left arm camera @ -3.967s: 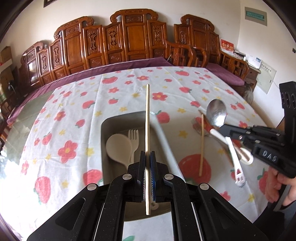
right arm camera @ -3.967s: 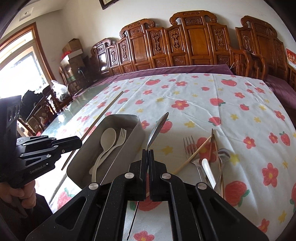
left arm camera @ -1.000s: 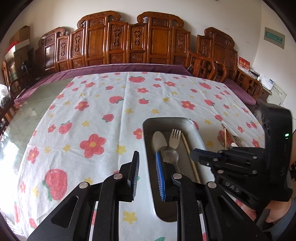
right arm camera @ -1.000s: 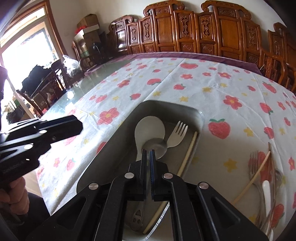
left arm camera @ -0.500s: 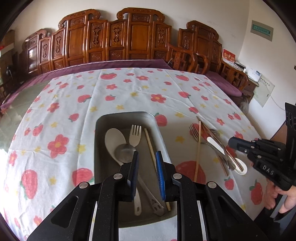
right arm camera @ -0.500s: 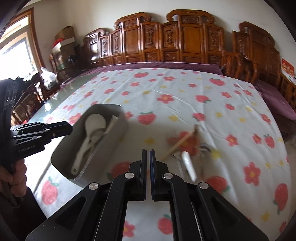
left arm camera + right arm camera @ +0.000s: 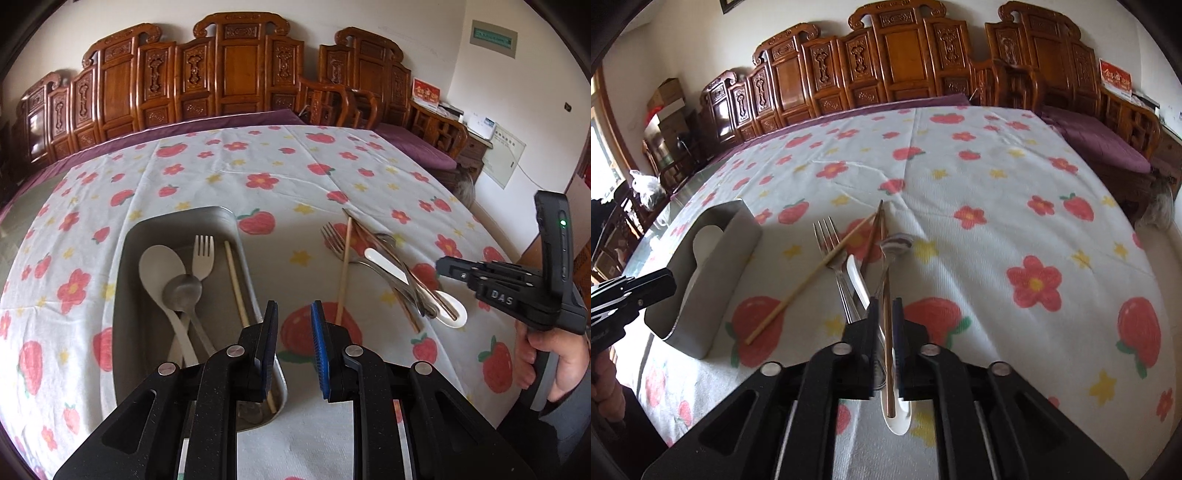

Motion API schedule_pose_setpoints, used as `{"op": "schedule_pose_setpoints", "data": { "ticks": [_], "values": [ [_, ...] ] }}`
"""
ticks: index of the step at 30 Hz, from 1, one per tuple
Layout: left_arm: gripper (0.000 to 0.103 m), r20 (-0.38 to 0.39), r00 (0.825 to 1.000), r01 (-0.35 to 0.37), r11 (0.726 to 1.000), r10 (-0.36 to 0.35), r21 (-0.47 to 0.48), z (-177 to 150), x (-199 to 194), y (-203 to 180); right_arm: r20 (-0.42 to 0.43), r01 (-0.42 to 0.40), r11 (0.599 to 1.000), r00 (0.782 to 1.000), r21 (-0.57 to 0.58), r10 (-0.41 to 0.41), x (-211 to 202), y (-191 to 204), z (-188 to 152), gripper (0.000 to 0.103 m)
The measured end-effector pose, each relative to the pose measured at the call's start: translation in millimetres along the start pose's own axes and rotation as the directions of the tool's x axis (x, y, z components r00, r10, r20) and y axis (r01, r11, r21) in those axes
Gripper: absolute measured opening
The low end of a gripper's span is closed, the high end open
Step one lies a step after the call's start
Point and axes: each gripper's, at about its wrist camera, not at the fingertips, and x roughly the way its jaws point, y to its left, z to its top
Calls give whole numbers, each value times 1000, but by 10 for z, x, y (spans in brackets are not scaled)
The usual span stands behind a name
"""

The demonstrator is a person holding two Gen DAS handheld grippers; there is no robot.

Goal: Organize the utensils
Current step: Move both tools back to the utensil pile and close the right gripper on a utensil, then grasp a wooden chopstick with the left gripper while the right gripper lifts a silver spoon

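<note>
A metal tray (image 7: 127, 258) holds a white spoon (image 7: 159, 266), a white fork (image 7: 203, 254), a metal spoon (image 7: 183, 291) and a light chopstick (image 7: 234, 280). Right of it lies a loose pile: a metal fork (image 7: 827, 240), a light chopstick (image 7: 809, 280), a white spoon (image 7: 448, 314), a metal spoon (image 7: 895, 243) and brown chopsticks (image 7: 884, 236). My left gripper (image 7: 293, 317) is open and empty above the tray's right edge. My right gripper (image 7: 884, 314) hovers over the pile with its jaws slightly apart, a brown chopstick between them.
The table carries a white cloth (image 7: 258, 158) with strawberries and flowers. Carved wooden chairs (image 7: 236, 70) line the far side. The tray also shows in the right wrist view (image 7: 713, 266), left of the pile.
My right gripper moved right from above the tray to over the loose pile and its jaws parted a little. My left gripper shifted right; it stays open.
</note>
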Motion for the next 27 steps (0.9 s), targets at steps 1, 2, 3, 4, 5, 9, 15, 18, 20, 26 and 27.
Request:
{"op": "schedule_pose_setpoints", "data": {
  "ticks": [1,2,3,4,5,9,15,18,20,26,27],
  "values": [
    [17,-4,1000,2,1000,-2,4,-9,15,-24,-3,-1,1000,1000,-1,1,27,11,5,17],
    [17,-7,1000,4,1000,-4,7,-17,24,-37,-4,-8,1000,1000,1,8,57,13,16,17],
    [17,-11,1000,4,1000,-4,10,-25,36,-52,-3,-15,1000,1000,2,15,77,19,31,17],
    [17,-13,1000,4,1000,-4,12,-28,48,-59,-3,-20,1000,1000,0,20,100,34,54,17],
    [17,-17,1000,5,1000,-5,15,-32,65,-69,-4,-24,1000,1000,-8,24,149,52,83,17],
    [19,-30,1000,0,1000,1,29,-57,118,-110,-32,-43,999,999,0,43,316,79,149,18],
    [21,-44,999,-8,999,10,44,-89,171,-149,-70,-75,995,994,62,80,473,34,201,18],
    [21,-55,998,-5,998,8,62,-122,196,-206,-83,-84,993,992,81,91,506,17,191,18],
    [21,-56,998,-3,997,8,77,-137,203,-252,-90,-81,994,992,79,88,528,21,190,18],
    [21,-70,997,-2,995,9,97,-181,246,-315,-72,-77,995,994,68,82,479,19,201,5],
    [21,-72,997,-2,995,9,98,-184,258,-319,-71,-82,994,994,70,87,470,6,202,5]
  ]
}}
